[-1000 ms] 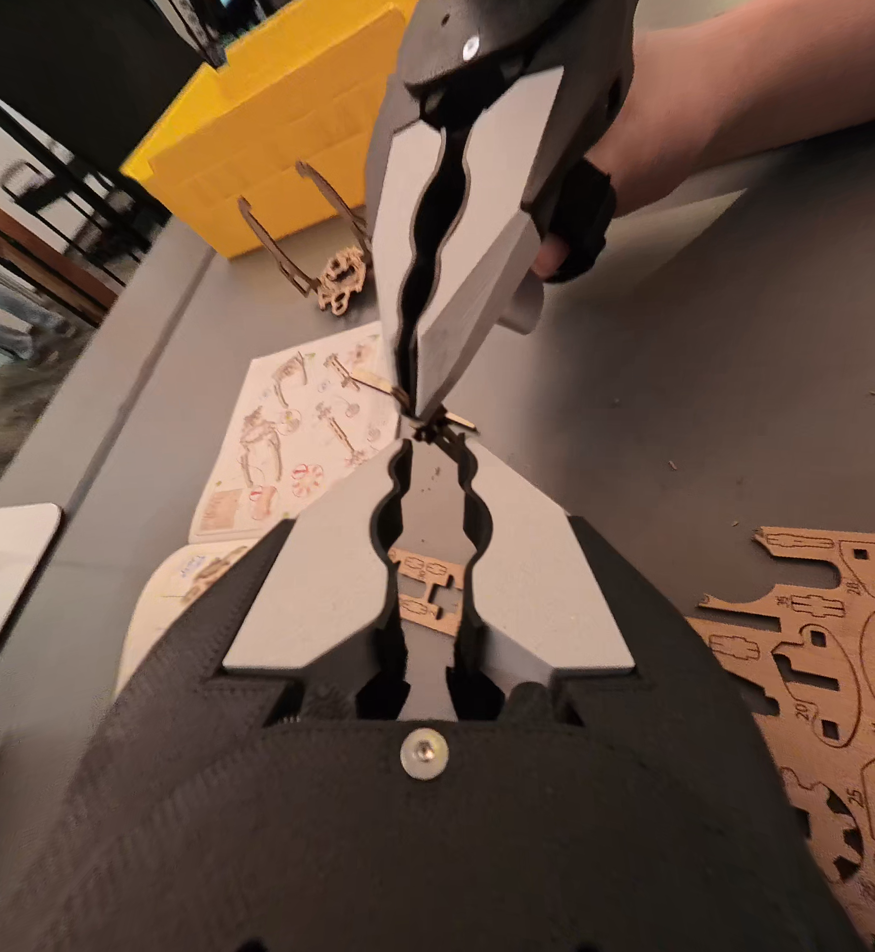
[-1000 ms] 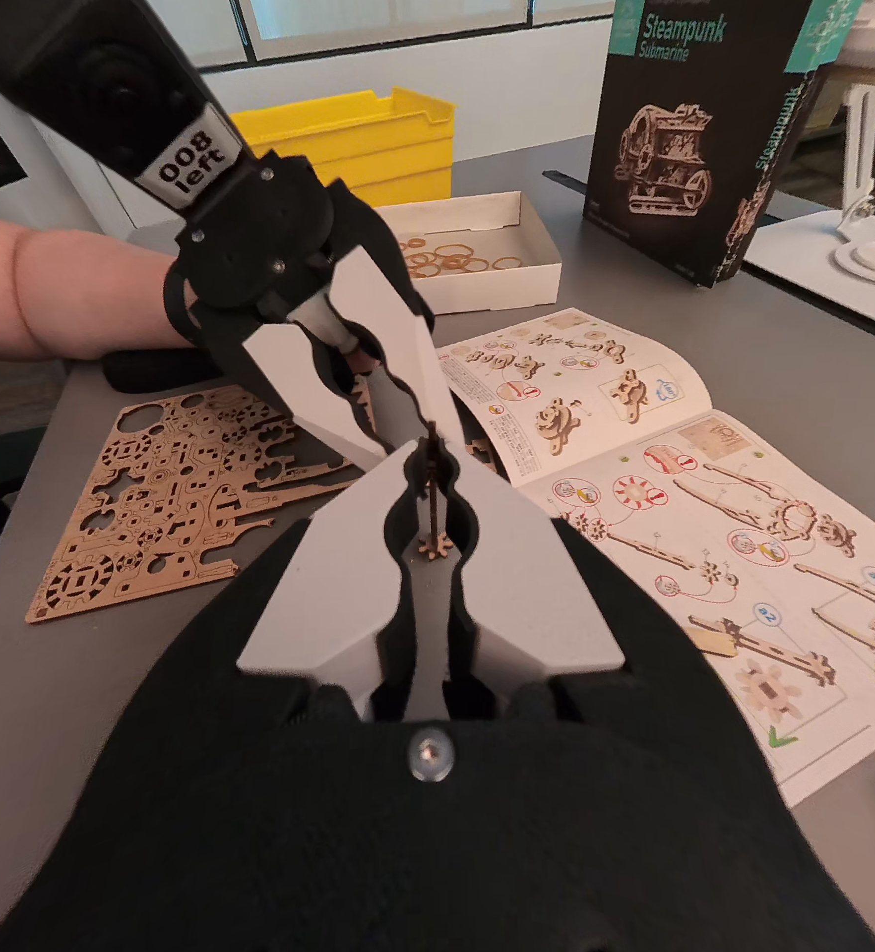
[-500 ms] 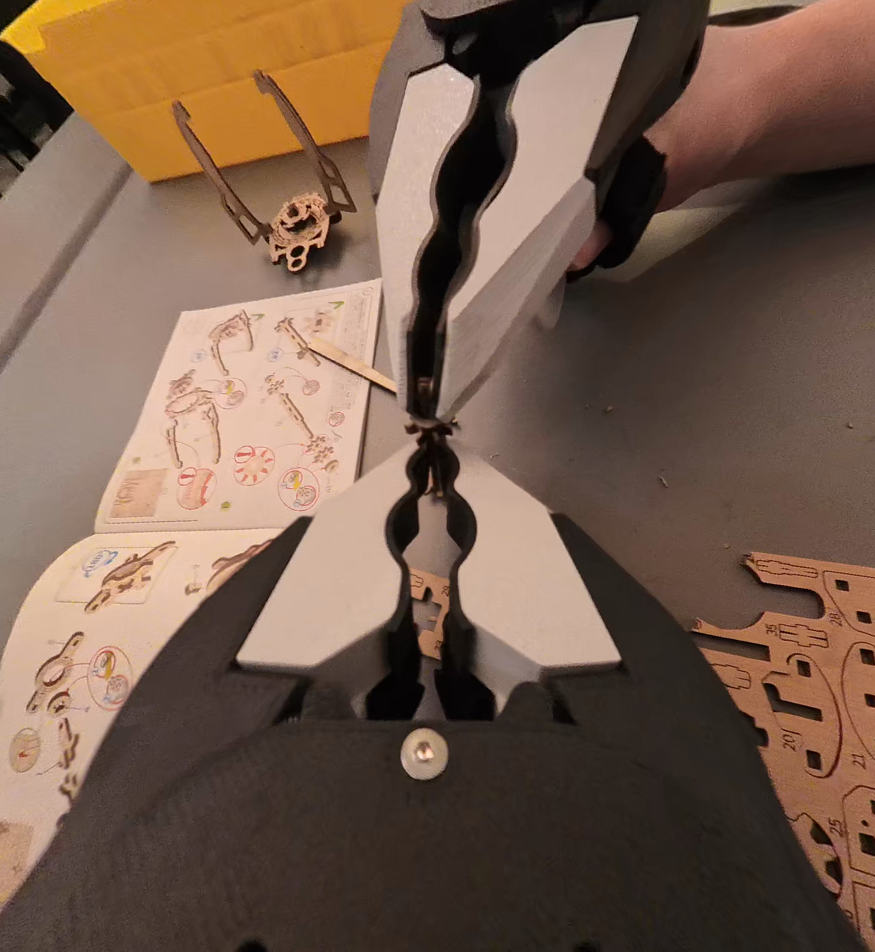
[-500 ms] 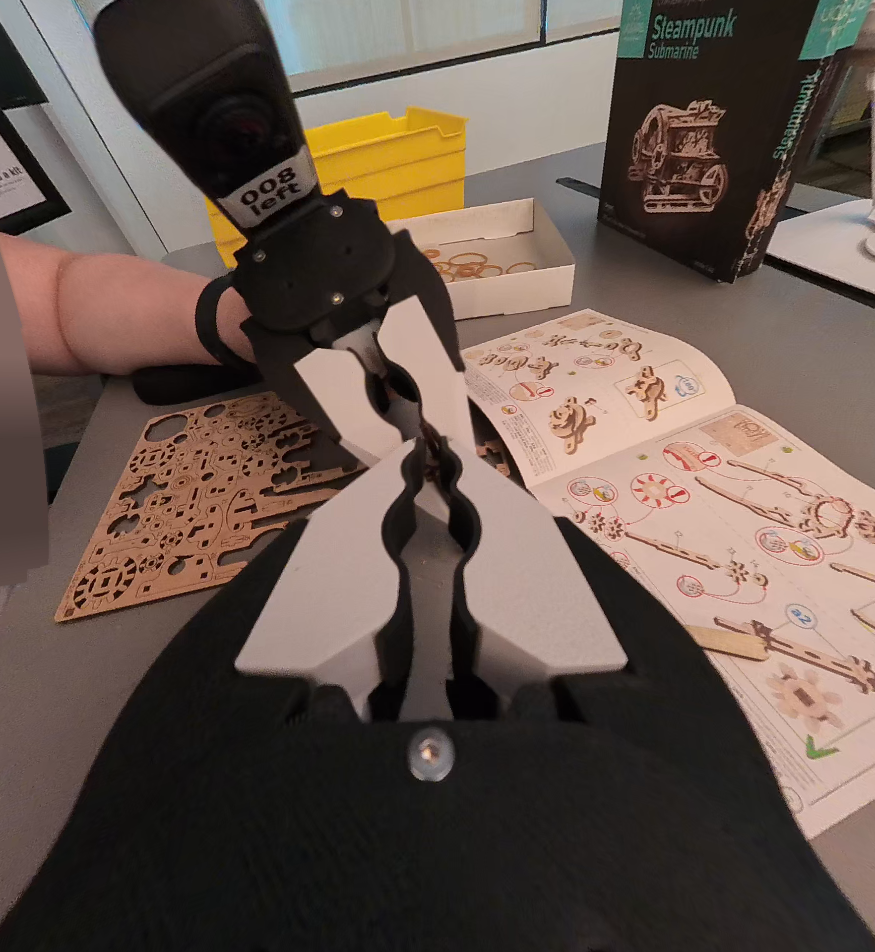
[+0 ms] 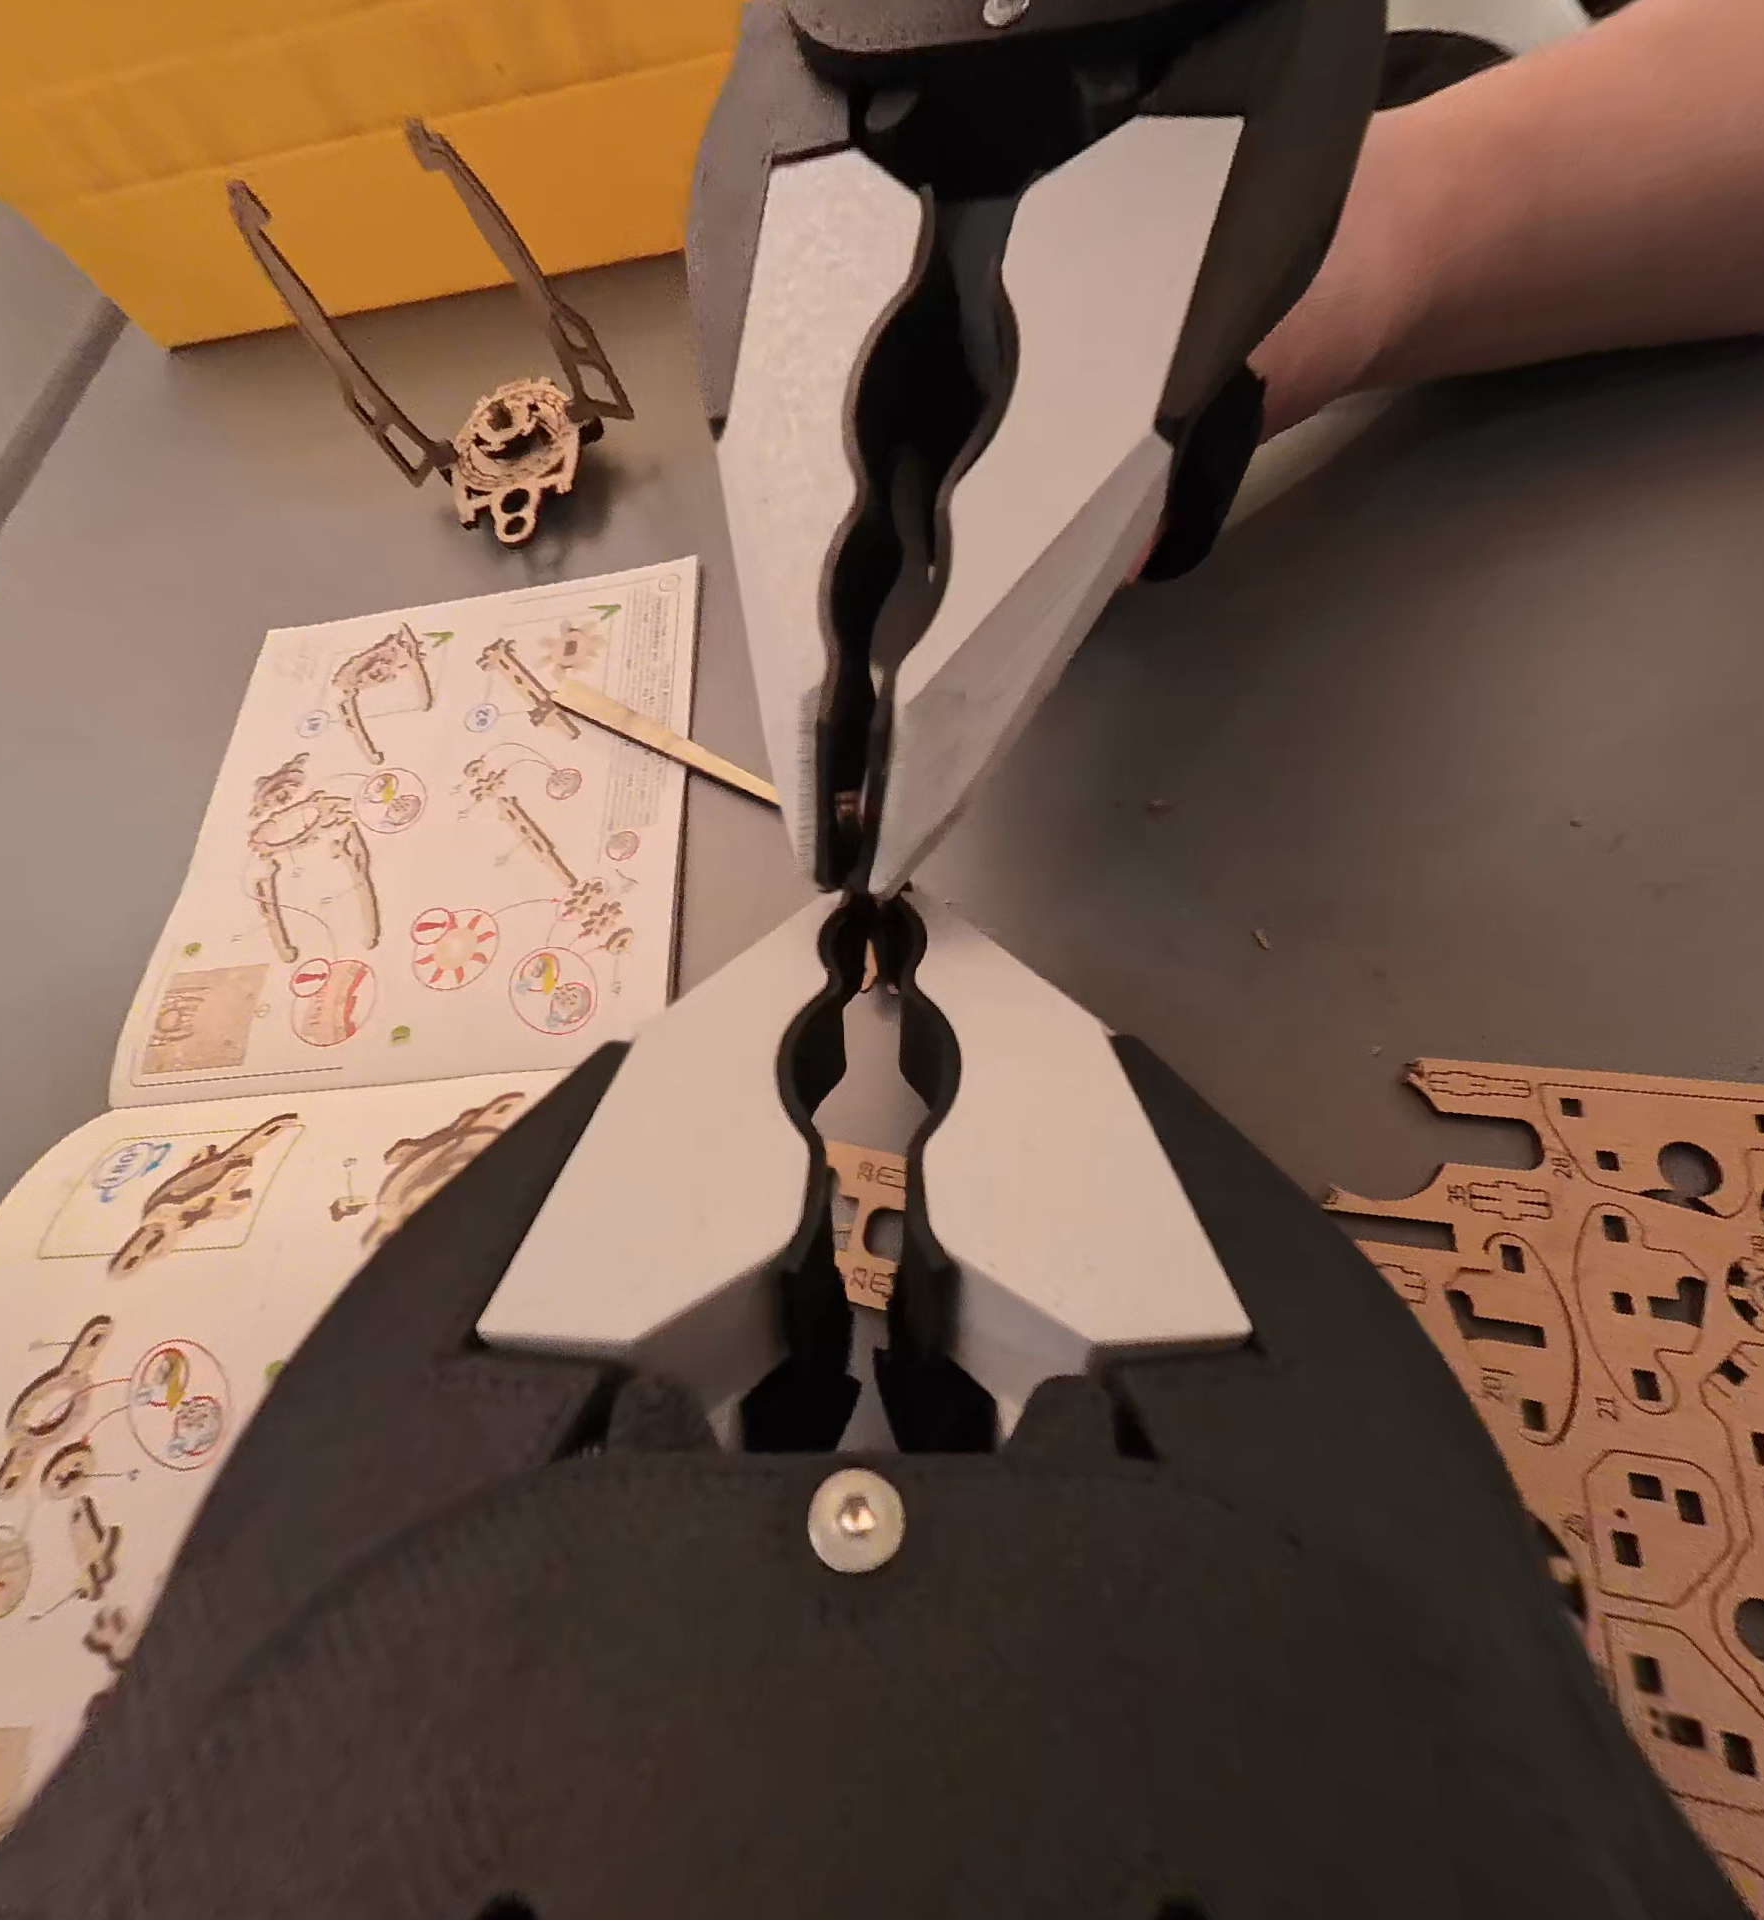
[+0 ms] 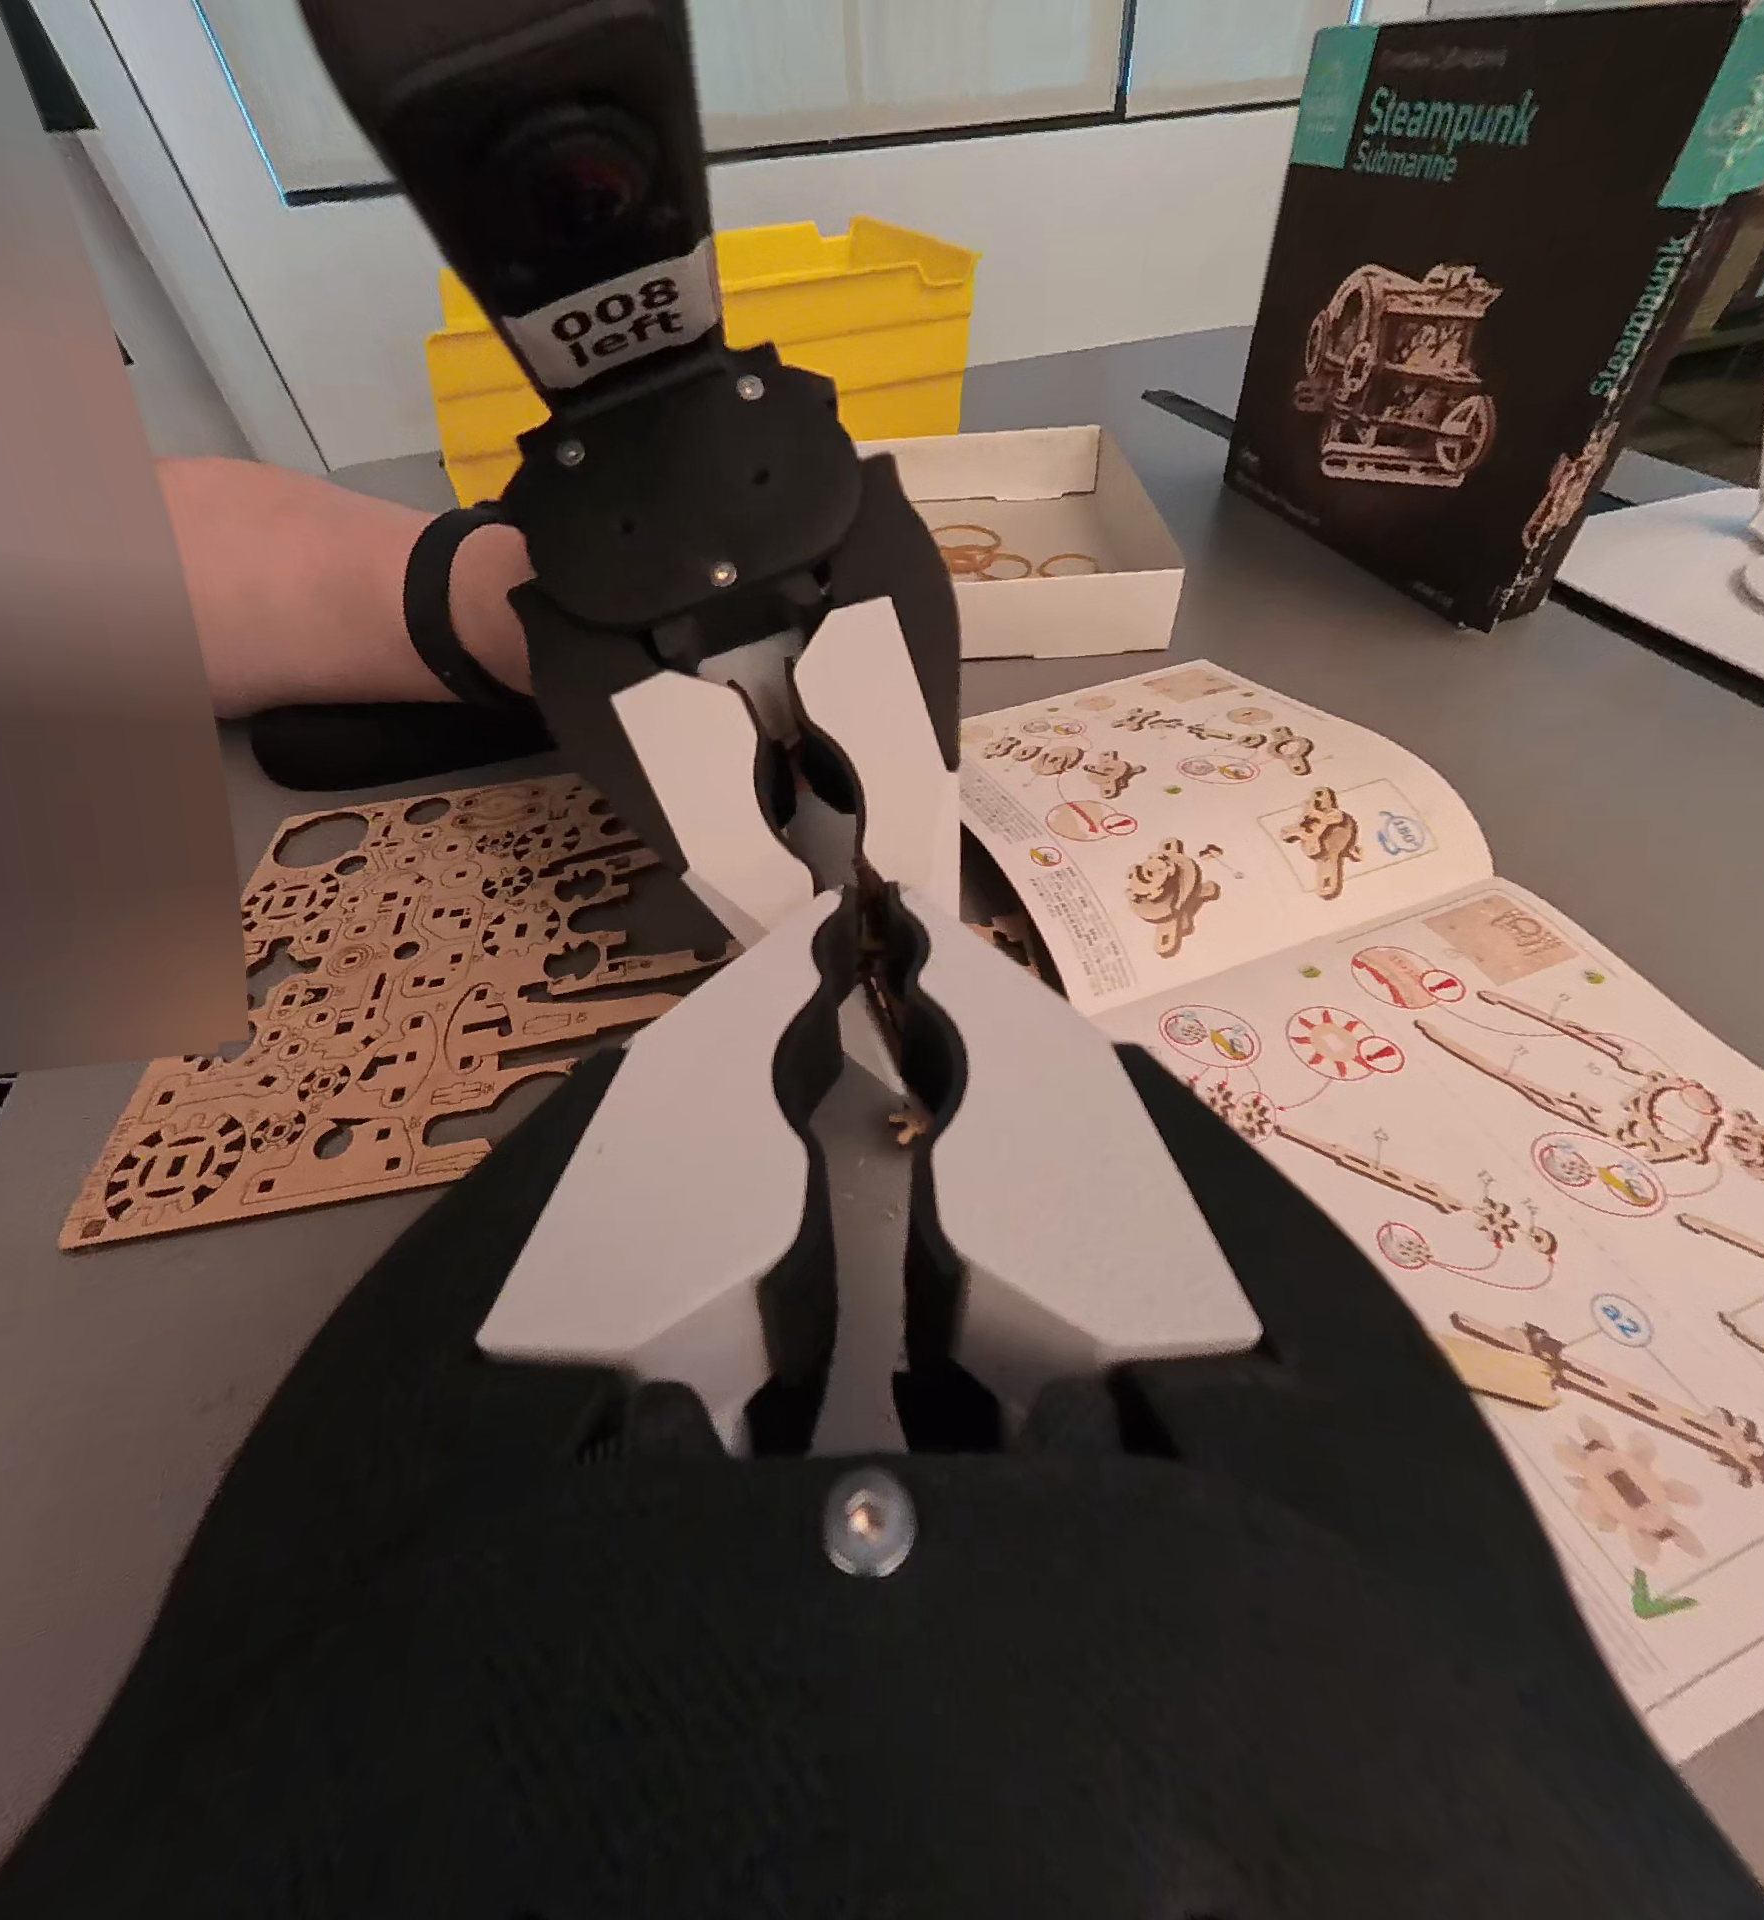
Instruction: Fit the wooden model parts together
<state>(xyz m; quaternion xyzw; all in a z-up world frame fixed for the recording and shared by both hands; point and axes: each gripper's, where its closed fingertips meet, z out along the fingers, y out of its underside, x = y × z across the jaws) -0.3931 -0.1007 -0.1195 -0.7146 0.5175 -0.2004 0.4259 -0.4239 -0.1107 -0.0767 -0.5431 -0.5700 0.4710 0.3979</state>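
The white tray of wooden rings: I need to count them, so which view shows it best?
Right wrist view. The white tray lies open behind the left gripper, rings visible inside. The left wrist view does not show it.

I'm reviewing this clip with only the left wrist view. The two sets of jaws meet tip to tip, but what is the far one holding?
Observer: The right gripper is shut on a thin wooden strip. The strip has a small cog at its near end and runs back between the jaws.
Operator: Are there any loose parts I'm not seeing?
Observer: A shallow white box beyond the open booklet holds tan rings.
Operator: Is there anything else back there?
Observer: A dark kit box stands upright to the right of the white box.
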